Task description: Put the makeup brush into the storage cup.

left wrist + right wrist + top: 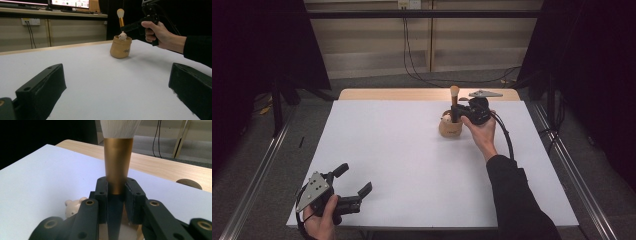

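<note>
Tabletop (pixel 412 160), white and covering most of the high view, carries one landmark: a tan holder cup (pixel 450 128) standing upright toward its far right. All positions below are given relative to that cup.

Right gripper (pixel 455 111) sits just beside the cup's right side, above rim level, held by the person's right hand (pixel 482 131). Its jaws are pressed together on a makeup brush (pixel 454 102), pinching the dark handle just below the gold ferrule (pixel 118 167). The brush stands upright with pale bristles on top and its lower end at or inside the cup mouth; whether it reaches the cup floor cannot be told. A small cream bear figure (pixel 122 36) peeks over the cup rim, beside the brush.

Left gripper (pixel 353 183) rests well apart from the cup, at the near left table corner, jaws spread and holding nothing.

Step in hand, as judged: transfer of the brush at the cup, either seating or extraction. The next move calls for strictly vertical travel, keeping the handle clear of the bear and the rim so the light cup does not tip.
</note>
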Available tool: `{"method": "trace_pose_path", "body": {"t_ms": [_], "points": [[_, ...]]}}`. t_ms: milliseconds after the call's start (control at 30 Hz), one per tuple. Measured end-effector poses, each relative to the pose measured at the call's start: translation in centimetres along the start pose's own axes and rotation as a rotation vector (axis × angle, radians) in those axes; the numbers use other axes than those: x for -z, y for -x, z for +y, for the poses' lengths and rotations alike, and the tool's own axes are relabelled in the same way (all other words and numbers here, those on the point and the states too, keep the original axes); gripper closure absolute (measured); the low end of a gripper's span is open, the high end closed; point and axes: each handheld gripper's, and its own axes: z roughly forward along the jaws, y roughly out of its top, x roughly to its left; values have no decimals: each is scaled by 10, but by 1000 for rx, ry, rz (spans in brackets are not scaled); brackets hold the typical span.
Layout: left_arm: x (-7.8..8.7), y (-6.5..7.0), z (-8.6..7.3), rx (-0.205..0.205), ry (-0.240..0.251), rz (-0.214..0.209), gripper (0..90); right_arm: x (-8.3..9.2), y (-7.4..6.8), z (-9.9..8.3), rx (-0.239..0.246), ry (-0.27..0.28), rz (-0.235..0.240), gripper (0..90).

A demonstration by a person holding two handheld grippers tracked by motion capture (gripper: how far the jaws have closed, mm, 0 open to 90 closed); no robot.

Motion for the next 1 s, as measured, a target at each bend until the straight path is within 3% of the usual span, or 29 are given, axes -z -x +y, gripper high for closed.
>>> {"method": "trace_pose_path", "body": {"t_ms": [467, 833, 1000], "points": [[0, 0, 0, -3, 2, 2, 7, 1, 4, -6, -30, 6, 4, 746], [0, 0, 0, 0, 2, 2, 7, 2, 5, -6, -23, 6, -4, 742], [0, 0, 0, -5, 0, 2, 7, 4, 6, -4, -27, 17, -5, 675]]}}
